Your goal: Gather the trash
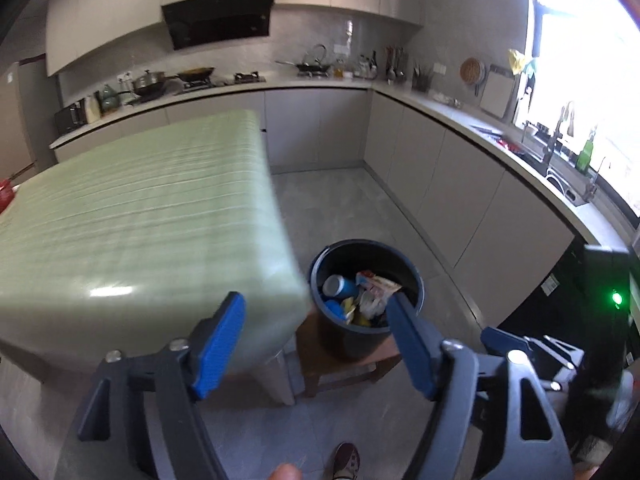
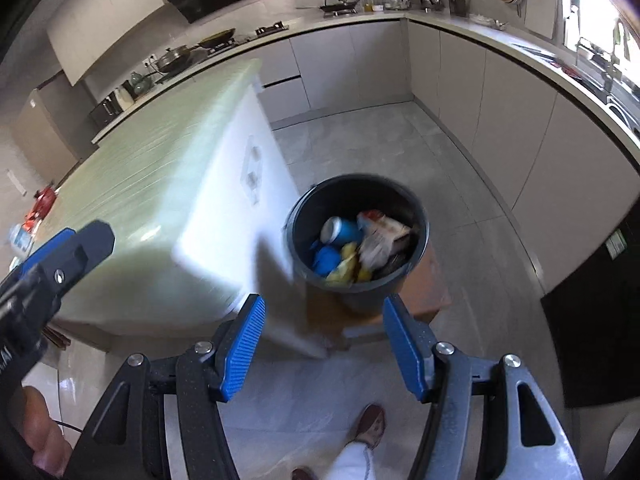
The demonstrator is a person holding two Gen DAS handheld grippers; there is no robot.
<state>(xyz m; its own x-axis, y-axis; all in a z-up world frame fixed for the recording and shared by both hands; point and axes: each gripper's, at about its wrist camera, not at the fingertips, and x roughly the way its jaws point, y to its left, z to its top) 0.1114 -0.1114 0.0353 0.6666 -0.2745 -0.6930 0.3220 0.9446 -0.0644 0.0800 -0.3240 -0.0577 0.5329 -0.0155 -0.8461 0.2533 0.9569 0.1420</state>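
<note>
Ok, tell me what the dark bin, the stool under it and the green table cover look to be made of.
Bin: likely moulded plastic, dark blue-grey, smooth seamless wall with a rolled rim.
Stool: probably wood, brown matte top and square legs; blur hides any grain.
Table cover: seemingly wipeable vinyl or oilcloth, pale green check, with a bright glossy glare spot near its corner.

We see the dark bin on a wooden stool, its mouth unobstructed from above though partly filled with trash. Just left of the bin, the green-topped table blocks sideways approach. Right of and beyond the bin, bare floor runs to the cabinets.
</note>
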